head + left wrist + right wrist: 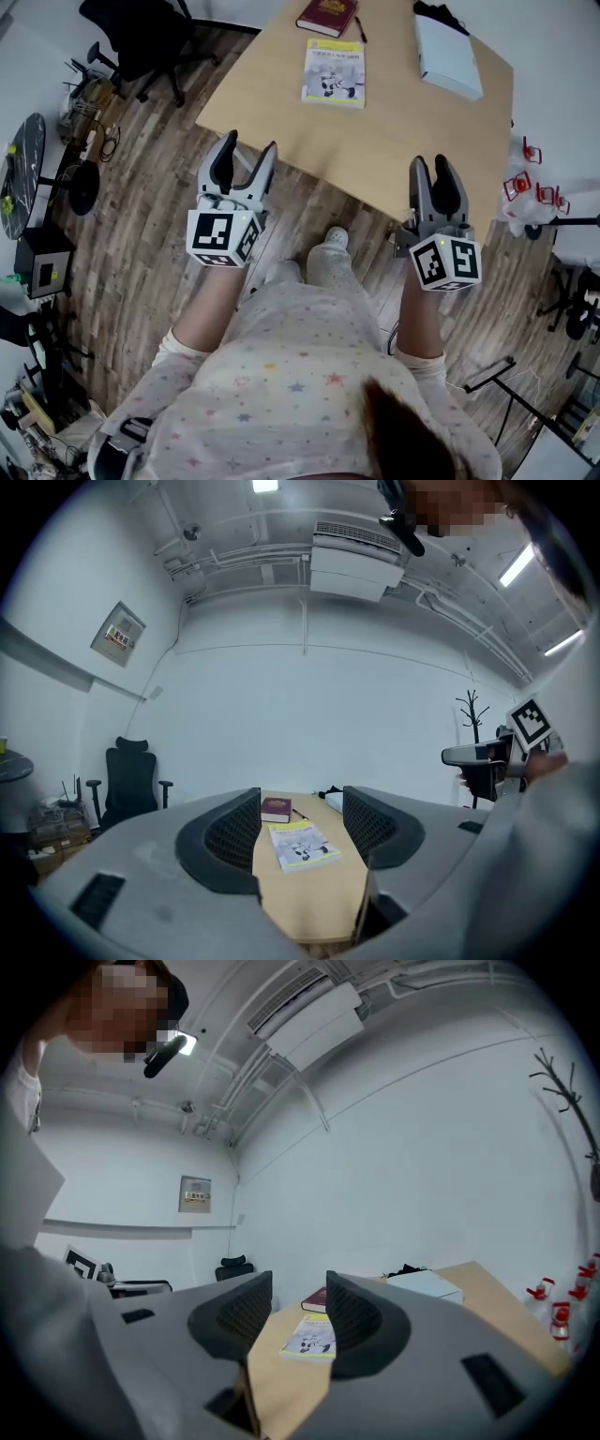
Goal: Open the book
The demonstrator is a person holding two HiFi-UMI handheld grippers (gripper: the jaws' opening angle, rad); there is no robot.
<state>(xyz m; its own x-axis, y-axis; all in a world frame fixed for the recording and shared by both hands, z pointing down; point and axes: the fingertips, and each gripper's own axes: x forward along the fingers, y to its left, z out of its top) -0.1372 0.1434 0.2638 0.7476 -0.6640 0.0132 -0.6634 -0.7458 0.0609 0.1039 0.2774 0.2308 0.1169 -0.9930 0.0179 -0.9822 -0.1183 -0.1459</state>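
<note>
At the far left, a black office chair (141,37) is standing on the plank floor (141,244) beside the corner of the wooden table (394,141). The left gripper (249,142) is hovering over the floor just short of the table's near edge, with its jaws spread wide and gripping nothing. Ahead of it, well apart from both grippers, the pale yellow book (334,72) is lying flat and closed on the tabletop. A dark red book (326,16), also closed, is sitting just beyond it with a pen (360,30) beside it. The right gripper (428,161) is hanging at the table's near edge, its jaws parted by a narrower gap and empty. Farther right, a flat white box (448,58) is resting on the table, and red-topped bottles (534,192) are standing past the table's edge
</note>
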